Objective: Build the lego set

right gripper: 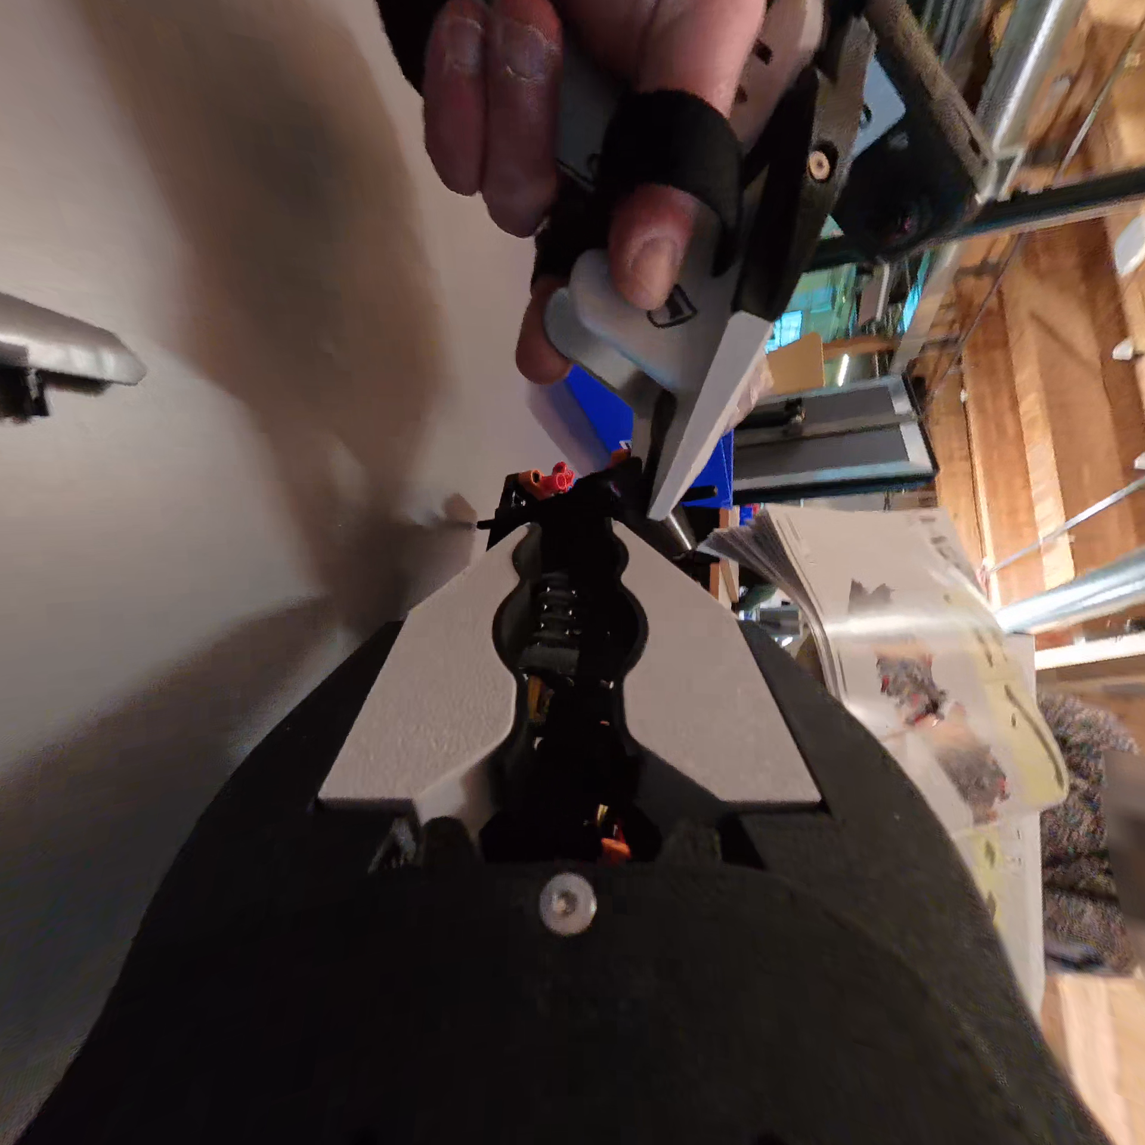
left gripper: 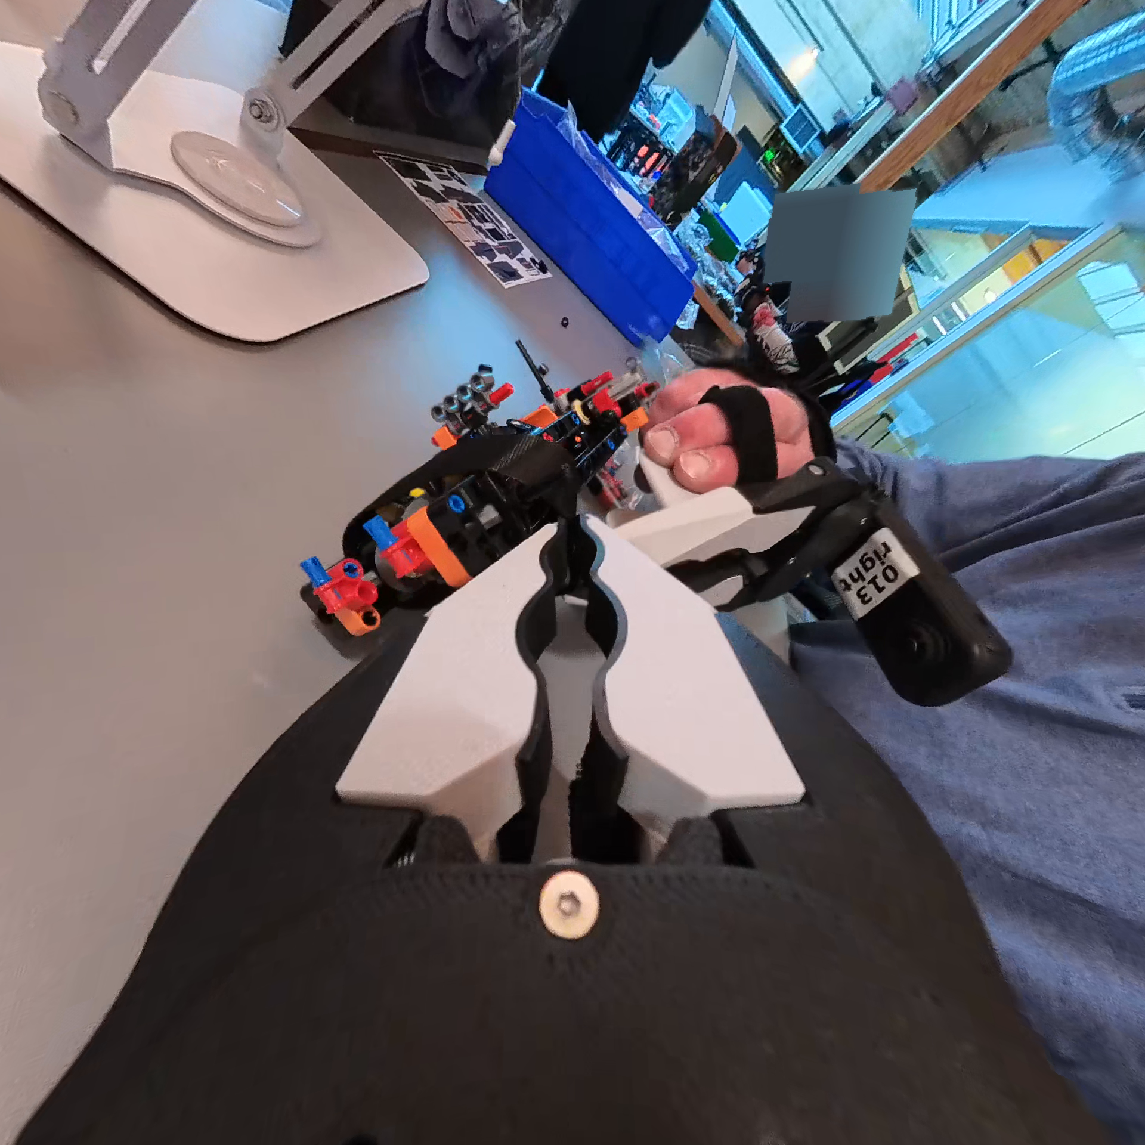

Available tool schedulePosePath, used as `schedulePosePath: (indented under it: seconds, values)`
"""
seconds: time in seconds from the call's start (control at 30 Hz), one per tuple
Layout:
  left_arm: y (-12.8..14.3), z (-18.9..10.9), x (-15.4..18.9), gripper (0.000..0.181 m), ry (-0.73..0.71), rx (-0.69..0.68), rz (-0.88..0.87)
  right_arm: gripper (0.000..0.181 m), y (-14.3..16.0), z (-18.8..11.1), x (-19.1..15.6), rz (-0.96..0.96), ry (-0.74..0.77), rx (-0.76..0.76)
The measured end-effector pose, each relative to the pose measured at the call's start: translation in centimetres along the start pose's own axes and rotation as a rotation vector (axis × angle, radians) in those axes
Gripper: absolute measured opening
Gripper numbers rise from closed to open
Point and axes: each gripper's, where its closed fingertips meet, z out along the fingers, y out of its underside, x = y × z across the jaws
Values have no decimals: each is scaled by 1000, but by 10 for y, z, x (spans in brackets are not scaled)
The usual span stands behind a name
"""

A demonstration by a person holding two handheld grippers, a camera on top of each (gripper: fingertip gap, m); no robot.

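Note:
The lego model point(left gripper: 471, 495) is a black car frame with orange, red and blue pins, and it lies tilted over the grey table point(left gripper: 155, 495). My left gripper point(left gripper: 570, 526) is shut, and its tips pinch the edge of the model's curved black panel point(left gripper: 514, 458). My right gripper point(right gripper: 573, 526) is shut on the model point(right gripper: 576, 495); a black coil spring point(right gripper: 557, 610) and black beams fill the space between its pads. In the left wrist view the right gripper point(left gripper: 681, 533) reaches the model from the right. In the right wrist view the left gripper's white finger point(right gripper: 700, 421) comes down onto the model.
A white monitor stand base point(left gripper: 248, 248) stands at the back left. A blue bin point(left gripper: 588, 217) and a sticker sheet point(left gripper: 477, 229) lie behind the model. An instruction booklet point(right gripper: 898, 650) lies to the right. A person's blue sleeve point(left gripper: 991, 681) fills the right side. The tips of both grippers are at nearly the same place.

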Motion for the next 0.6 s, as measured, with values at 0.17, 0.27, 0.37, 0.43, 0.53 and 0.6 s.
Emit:
schedulePosePath:
  seconds: [0.17, 0.27, 0.37, 0.43, 0.53, 0.6]
  values:
    - [-2, 3, 0, 0, 13, 23, -55, 16, 9, 5, 10, 1, 81, -69]
    - [-3, 1, -1, 0, 13, 40, -70, 7, 9, 7, 14, -5, 102, -63]
    - [3, 2, -1, 0, 7, 38, -53, 0, 9, 5, 11, 22, 71, -58]
    - [4, 2, -1, 0, 1, 45, -58, 0, 4, -2, 15, 35, 79, -29]
    - [7, 2, -1, 0, 6, 45, -64, 22, 4, -15, 31, 86, 120, -49]
    - [9, 2, -1, 0, 0, 38, -59, 48, 19, -14, 31, 165, 78, -126]
